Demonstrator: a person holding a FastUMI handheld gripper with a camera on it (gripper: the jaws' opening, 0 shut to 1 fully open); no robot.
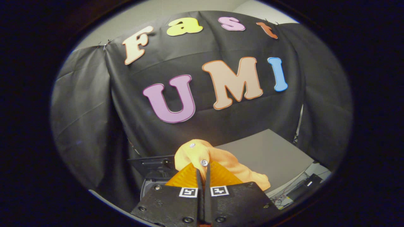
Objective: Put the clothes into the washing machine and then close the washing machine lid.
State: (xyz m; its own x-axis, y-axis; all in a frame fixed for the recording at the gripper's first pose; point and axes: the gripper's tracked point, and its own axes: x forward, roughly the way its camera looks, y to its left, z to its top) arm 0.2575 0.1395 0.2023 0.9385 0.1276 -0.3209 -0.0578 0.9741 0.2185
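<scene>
My gripper (203, 171) is shut on an orange garment (221, 160) with small white buttons. The cloth bulges up over the fingertips and drapes to the right of them. Both fingers press together with only a thin fold of fabric between them. Just beyond and to the left of the fingers stands the dark raised lid (151, 164) of the washing machine, with part of the machine's dark body (153, 183) below it. The drum opening is hidden behind the fingers and the cloth.
A grey tabletop (268, 154) stretches beyond the fingers to the right. Cables and a dark box (304, 186) lie past the table's right edge. The black cloth wall (94, 126) closes the scene behind and to the left.
</scene>
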